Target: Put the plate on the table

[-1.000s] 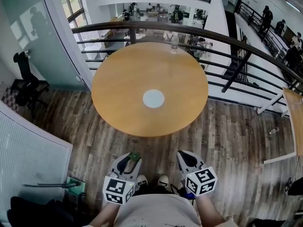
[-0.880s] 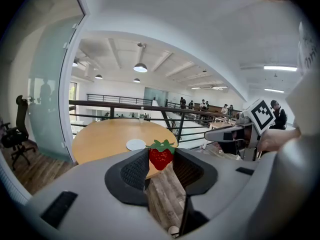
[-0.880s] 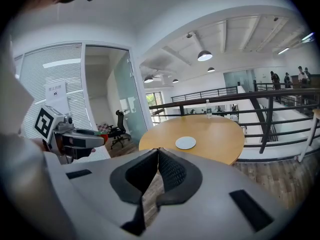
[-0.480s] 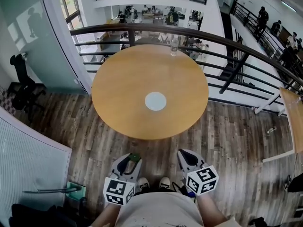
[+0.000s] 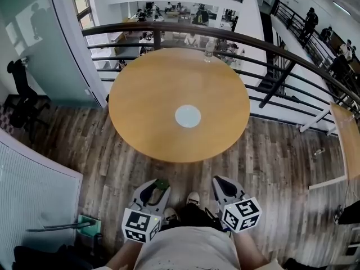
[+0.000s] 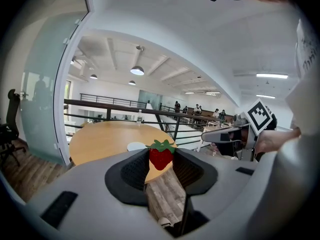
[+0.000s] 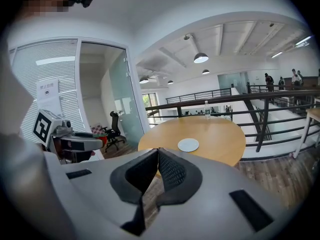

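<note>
One plate (image 5: 188,116) lies well apart from both grippers' fingers (image 5: 221,188).

hidden: strawberry (image 5: 162,183) mostly, by left tool (image 5: 158,187) | cut off: side table (image 5: 347,142), right edge

A white notice (image 7: 47,90) on the slatted wall (image 7: 22,64) bears print too small to read; nothing else shows legible lettering.

The round table (image 5: 140,117) holds a white plate (image 5: 188,116) near its middle (bottle (image 5: 208,50) at far edge)
</note>
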Action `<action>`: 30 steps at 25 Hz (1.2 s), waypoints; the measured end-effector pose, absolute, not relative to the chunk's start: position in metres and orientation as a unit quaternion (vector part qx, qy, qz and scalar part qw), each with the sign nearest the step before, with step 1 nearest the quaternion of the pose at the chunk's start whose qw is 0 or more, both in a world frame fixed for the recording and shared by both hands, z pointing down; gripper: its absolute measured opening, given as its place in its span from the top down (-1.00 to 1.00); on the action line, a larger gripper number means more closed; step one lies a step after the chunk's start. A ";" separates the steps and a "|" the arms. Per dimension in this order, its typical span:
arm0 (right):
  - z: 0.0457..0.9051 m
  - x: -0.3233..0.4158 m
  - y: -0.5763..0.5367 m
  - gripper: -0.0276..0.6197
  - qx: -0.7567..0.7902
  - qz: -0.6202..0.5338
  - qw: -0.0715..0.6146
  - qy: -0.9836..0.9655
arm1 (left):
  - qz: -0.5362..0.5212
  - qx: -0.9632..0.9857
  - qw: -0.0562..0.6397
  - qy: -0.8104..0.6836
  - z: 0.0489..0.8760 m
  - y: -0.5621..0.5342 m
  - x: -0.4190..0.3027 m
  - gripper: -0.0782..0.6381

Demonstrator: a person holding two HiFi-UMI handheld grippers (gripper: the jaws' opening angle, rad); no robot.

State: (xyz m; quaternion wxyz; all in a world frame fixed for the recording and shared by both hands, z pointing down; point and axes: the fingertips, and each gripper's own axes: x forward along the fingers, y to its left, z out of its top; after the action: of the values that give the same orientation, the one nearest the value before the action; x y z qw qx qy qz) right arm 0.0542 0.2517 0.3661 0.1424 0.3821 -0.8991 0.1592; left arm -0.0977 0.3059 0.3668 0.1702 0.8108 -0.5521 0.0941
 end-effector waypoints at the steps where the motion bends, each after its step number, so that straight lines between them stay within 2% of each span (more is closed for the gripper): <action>1: 0.367 0.053 0.251 0.83 0.382 0.162 0.142 -0.899 | 0.095 0.811 0.170 -0.551 0.367 0.304 -0.098 0.33; 13: 0.389 0.033 0.195 0.83 0.363 0.178 0.143 -0.903 | 0.101 0.805 0.179 -0.557 0.382 0.252 -0.111 0.33; 30: 0.372 0.042 0.026 0.83 0.333 0.173 0.131 -0.918 | 0.099 0.787 0.177 -0.583 0.364 0.093 -0.103 0.33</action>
State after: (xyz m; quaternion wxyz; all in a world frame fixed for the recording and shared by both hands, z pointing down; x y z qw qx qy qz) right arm 0.0416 0.0260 0.3719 0.1314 0.3333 -0.9175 0.1726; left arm -0.1027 0.0928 0.3637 0.1768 0.7865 -0.5833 0.0994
